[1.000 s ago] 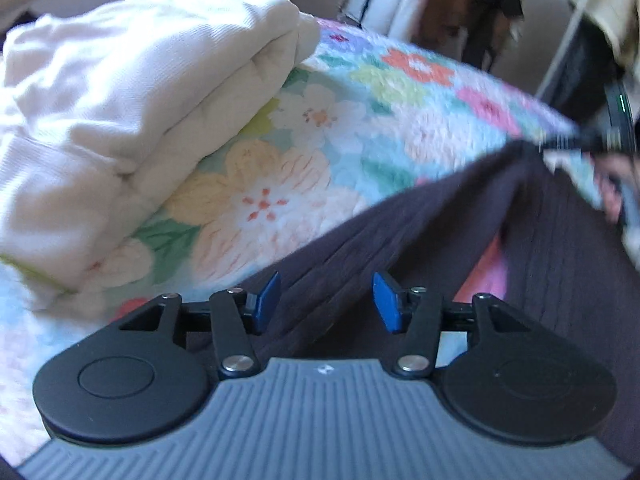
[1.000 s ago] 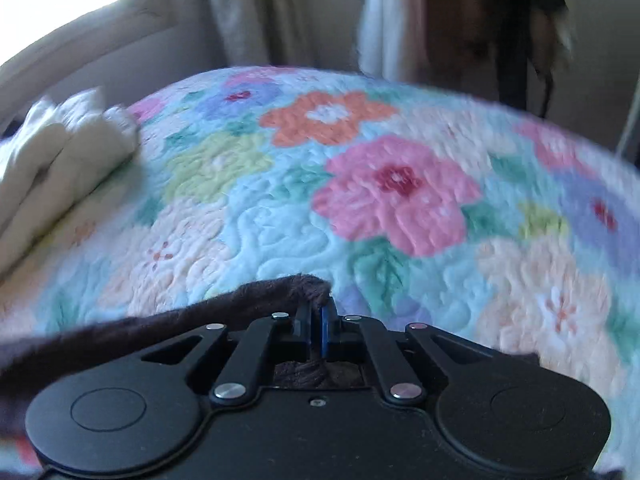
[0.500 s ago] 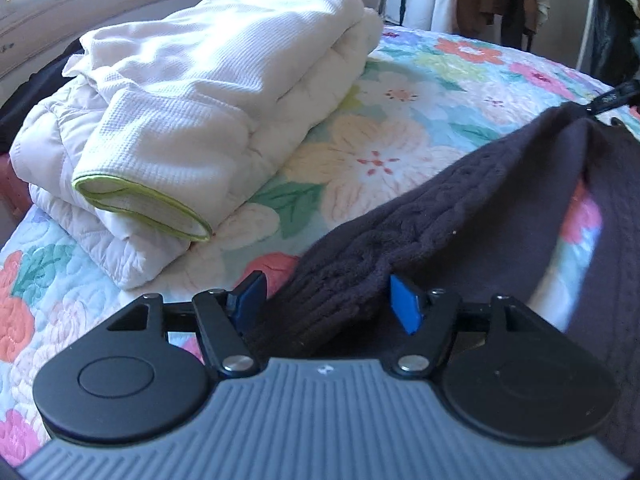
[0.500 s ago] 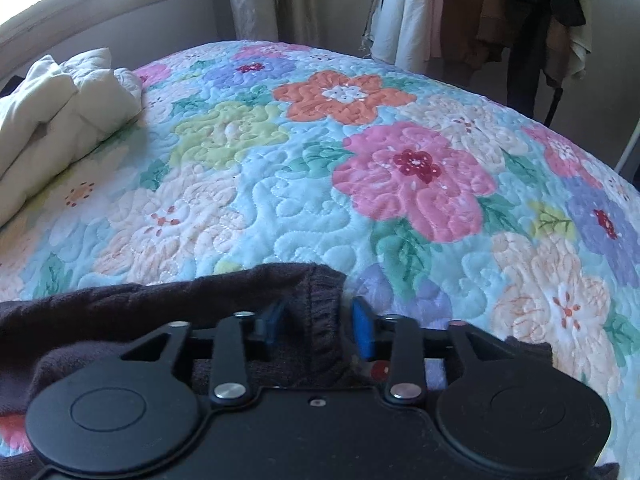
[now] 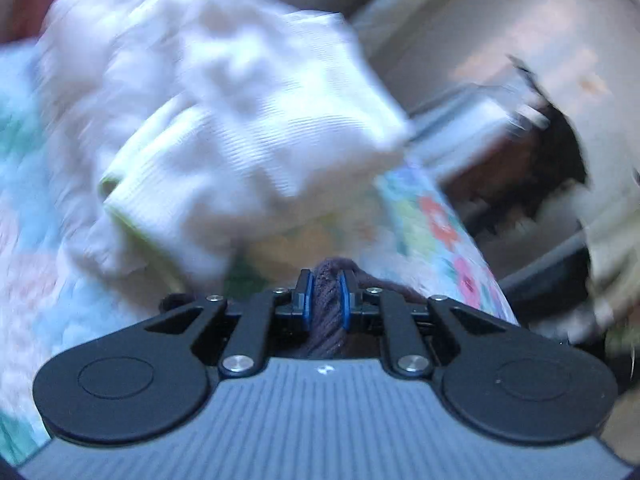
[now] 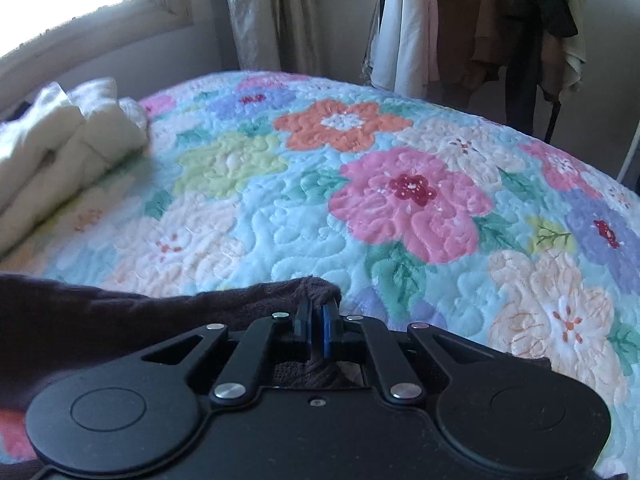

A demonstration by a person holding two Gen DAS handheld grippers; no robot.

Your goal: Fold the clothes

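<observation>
Cream-white clothes (image 5: 224,120) sit folded in a pile at the left side of the bed, on the flowered quilt (image 6: 400,200), apart from the garment in hand; in the left view they are smeared by blur. Just right of the pile, the left gripper (image 5: 324,296) is clenched on a bunched edge of the dark knit sweater (image 5: 326,320), its blue pads pressing the knit from both sides. Further right, the right gripper (image 6: 316,320) is likewise clamped on another part of the same sweater (image 6: 120,312), which runs off to the left as a dark band lying low over the quilt. Holding it at two separate spots probably lets the person stretch the cloth flat and control the fold. Which stage of folding this is I cannot tell. At the far right, clothes hang beyond the bed (image 6: 520,20).
</observation>
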